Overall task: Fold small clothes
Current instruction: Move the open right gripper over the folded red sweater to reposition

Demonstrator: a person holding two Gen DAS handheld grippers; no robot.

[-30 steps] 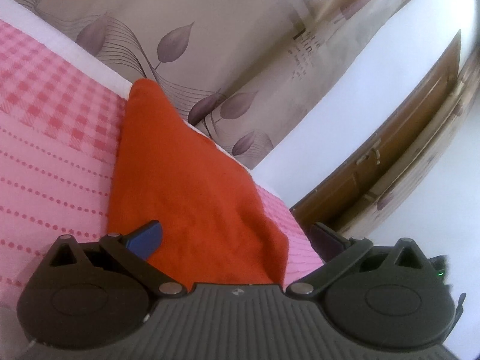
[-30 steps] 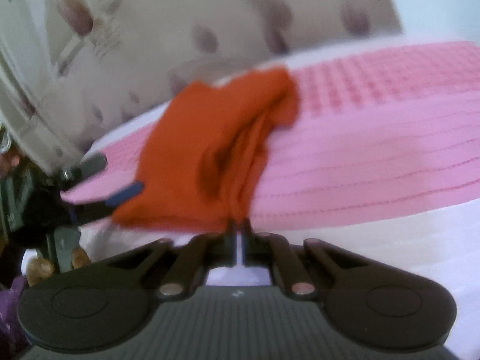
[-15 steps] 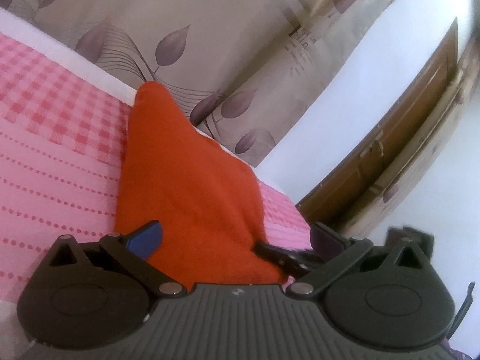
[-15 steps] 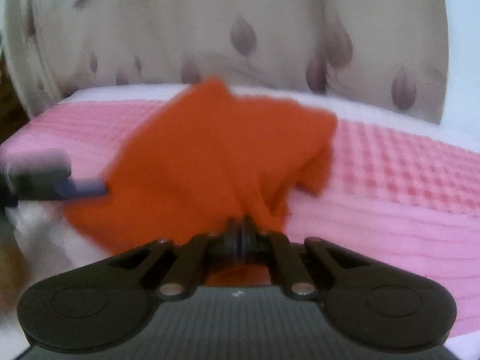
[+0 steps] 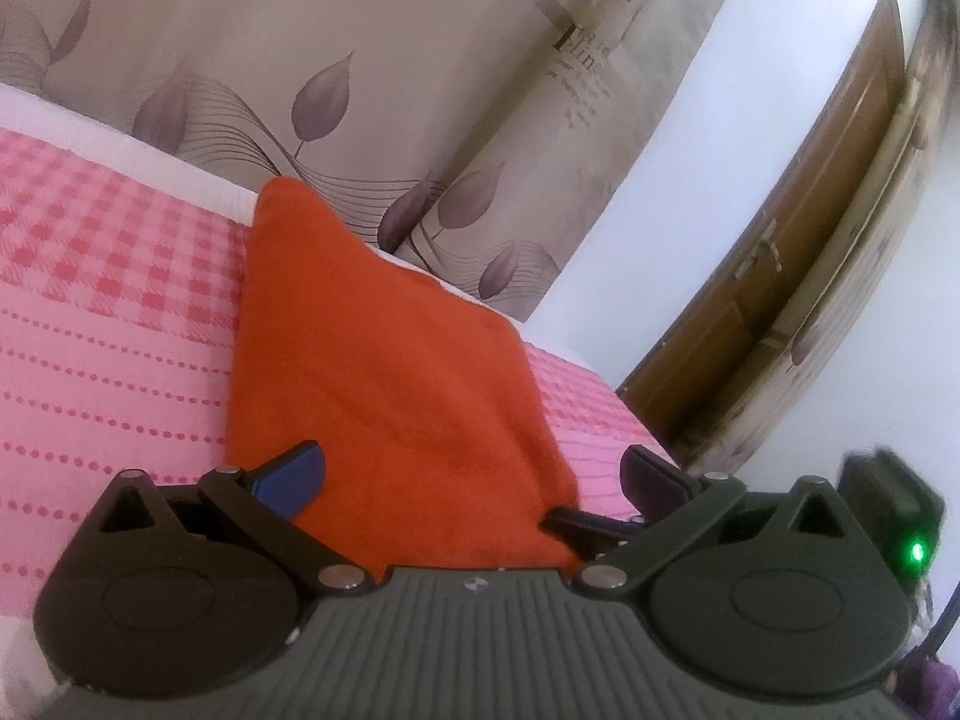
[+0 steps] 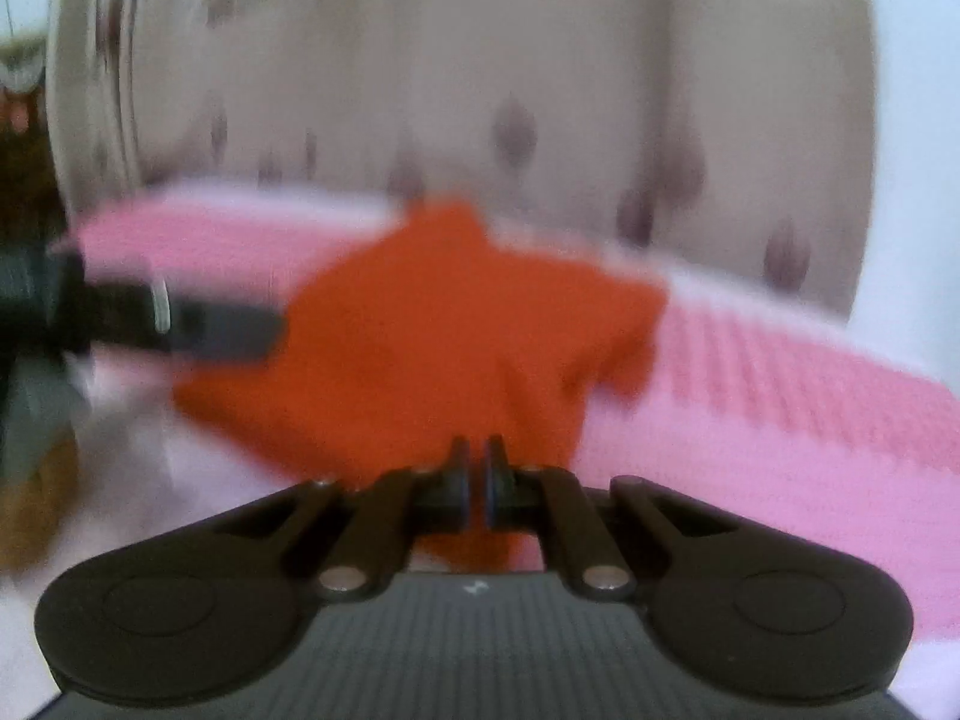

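Item: orange garment [image 5: 384, 372], small, soft, lying on the pink checked bedspread [image 5: 108, 300] near the bed's far edge, one corner peaked toward the leaf-print curtain [image 5: 336, 78] behind. It lies flat in the left wrist view, apparently already doubled once, though the layers cannot be counted.

Item: left gripper [image 5: 474, 474], tongs spread wide apart, nothing between them. The blue-padded finger rests at the garment's near-left edge and the other finger stands off the cloth over the bedspread; held so, it likely serves to bracket or steady the near hem while the other tool works.

Item: right gripper [image 6: 477, 474], tongs drawn nearly together with only a thin slit showing. Orange fabric sits directly ahead of and beneath the tips, so they appear pinched on a fold of the garment (the view is badly motion-blurred, so the pinch itself is a judgement). A grip at that edge suits carrying one side across for the next fold.

Item: wooden door [image 5: 780, 300], at right, well apart from the work.
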